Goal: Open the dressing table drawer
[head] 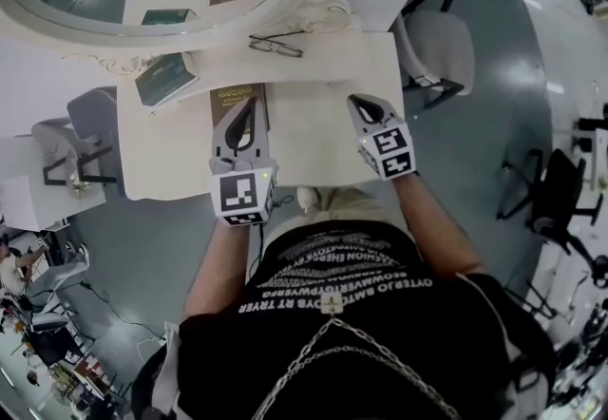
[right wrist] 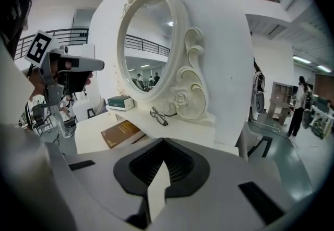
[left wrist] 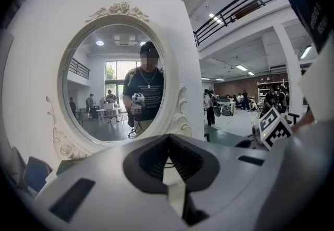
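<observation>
Head view: our left gripper (head: 252, 106) and right gripper (head: 357, 105) over dressing table (head: 318, 128), jaws closed, empty; brown book (head: 226, 97) on dressing table, lettering unreadable.

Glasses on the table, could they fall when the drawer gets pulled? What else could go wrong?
The glasses lie loose by the mirror, so a hard tug might slide them. The left gripper hangs over the brown book and could nudge it. No drawer handle shows, so the shut right gripper might miss it.

The person wears a white-lettered black T-shirt (head: 427, 323) and silver chain (head: 296, 361).
</observation>
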